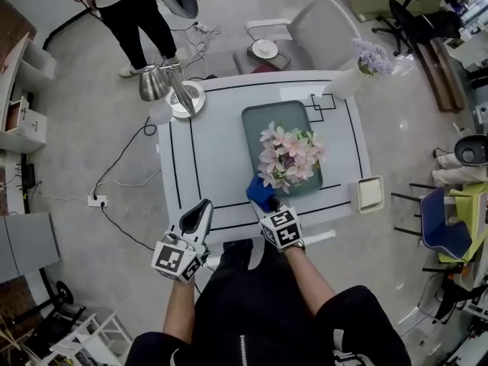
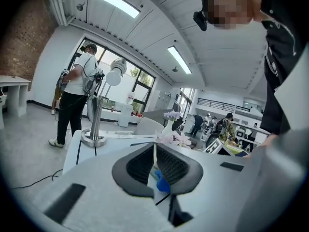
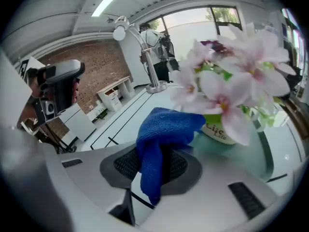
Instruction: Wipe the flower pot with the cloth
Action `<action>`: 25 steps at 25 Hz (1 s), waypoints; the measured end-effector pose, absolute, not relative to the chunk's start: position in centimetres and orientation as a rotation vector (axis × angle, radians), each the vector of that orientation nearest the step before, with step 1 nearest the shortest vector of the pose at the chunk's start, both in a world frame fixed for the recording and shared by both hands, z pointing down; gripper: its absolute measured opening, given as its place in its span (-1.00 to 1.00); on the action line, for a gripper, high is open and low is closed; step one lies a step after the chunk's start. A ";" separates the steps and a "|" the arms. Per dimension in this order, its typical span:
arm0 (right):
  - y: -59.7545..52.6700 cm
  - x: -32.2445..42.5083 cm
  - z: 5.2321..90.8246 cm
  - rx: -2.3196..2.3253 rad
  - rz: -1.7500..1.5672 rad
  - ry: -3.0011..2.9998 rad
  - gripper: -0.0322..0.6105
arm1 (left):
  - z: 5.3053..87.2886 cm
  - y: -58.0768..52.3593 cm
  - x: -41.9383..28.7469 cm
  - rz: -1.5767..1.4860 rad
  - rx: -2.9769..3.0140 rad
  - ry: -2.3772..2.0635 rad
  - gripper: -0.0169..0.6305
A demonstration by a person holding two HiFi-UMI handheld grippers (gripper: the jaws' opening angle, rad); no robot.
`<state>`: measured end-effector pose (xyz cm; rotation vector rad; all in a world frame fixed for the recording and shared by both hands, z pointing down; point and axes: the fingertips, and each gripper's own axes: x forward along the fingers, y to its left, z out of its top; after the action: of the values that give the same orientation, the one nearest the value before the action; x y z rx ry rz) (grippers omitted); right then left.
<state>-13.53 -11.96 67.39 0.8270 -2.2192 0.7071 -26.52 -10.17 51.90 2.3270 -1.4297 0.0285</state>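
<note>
The white table point(image 1: 221, 166) carries a green tray point(image 1: 263, 124) at its middle. Bare tabletop lies open toward the tray's 9 o'clock, bounded by a lamp point(image 1: 181, 97) at 10 o'clock. The flower pot point(image 3: 218, 129) stands in the tray's 6 o'clock half. The blue cloth point(image 1: 261, 192), clamped in the right gripper point(image 1: 267, 208), sits at the pot's 7 o'clock, seemingly touching it. The left gripper point(image 1: 201, 212) hangs over the table's near edge, jaws pressed together on nothing.
</note>
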 end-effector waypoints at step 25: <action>-22.1 -12.2 68.7 1.275 0.510 -1.935 -0.60 | 52.7 -10.2 -30.8 0.004 2.319 -1.429 -0.88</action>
<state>-12.17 -22.06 68.65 1.2749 -1.9349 0.5100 -30.76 -10.25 52.69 2.3194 -1.4294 0.0043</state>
